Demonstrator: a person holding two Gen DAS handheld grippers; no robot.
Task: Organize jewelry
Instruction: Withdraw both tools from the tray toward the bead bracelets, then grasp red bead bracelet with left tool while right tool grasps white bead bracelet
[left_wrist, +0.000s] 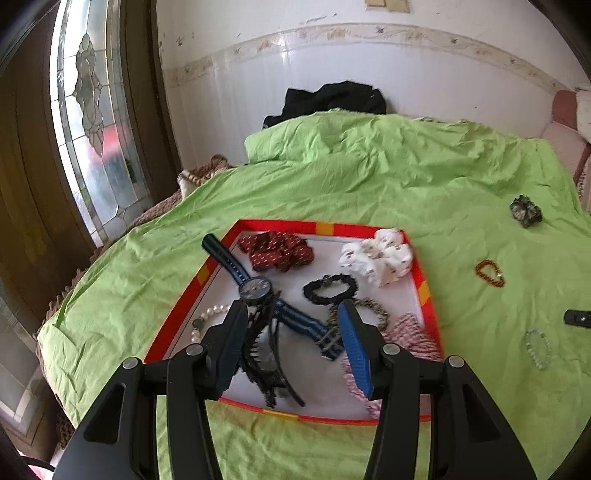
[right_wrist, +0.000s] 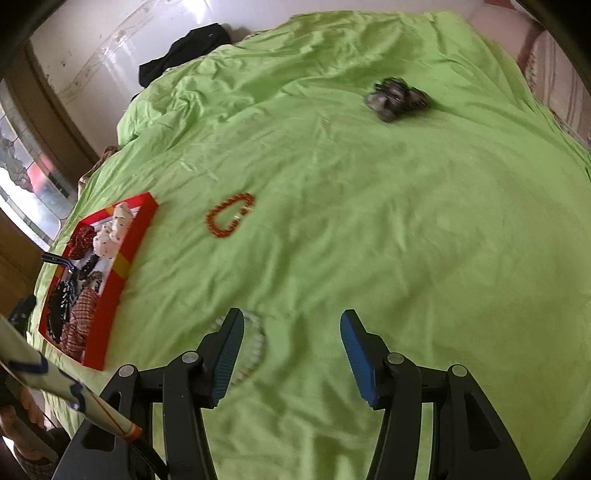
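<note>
A red-rimmed tray (left_wrist: 280, 225) with a white floor lies on the green sheet. In it are a blue-strapped watch (left_wrist: 255, 288), a black claw clip (left_wrist: 258, 350), red, white and pink scrunchies, hair ties and a pearl bracelet. My left gripper (left_wrist: 292, 304) hovers open over the tray, and the clip and watch strap lie below its gap, untouched by the pads. My right gripper (right_wrist: 292, 313) stands open over bare sheet. A clear bead bracelet (right_wrist: 256, 343) lies just beside its left finger. An amber bead bracelet (right_wrist: 229, 216) and a dark scrunchie (right_wrist: 397, 96) lie farther off.
The tray (right_wrist: 122, 266) sits at the far left in the right wrist view. A black garment (left_wrist: 332, 98) lies at the head of the bed by the tiled wall. A wooden door with leaded glass (left_wrist: 88, 110) stands to the left. A person's hand (right_wrist: 22, 410) shows at the lower left.
</note>
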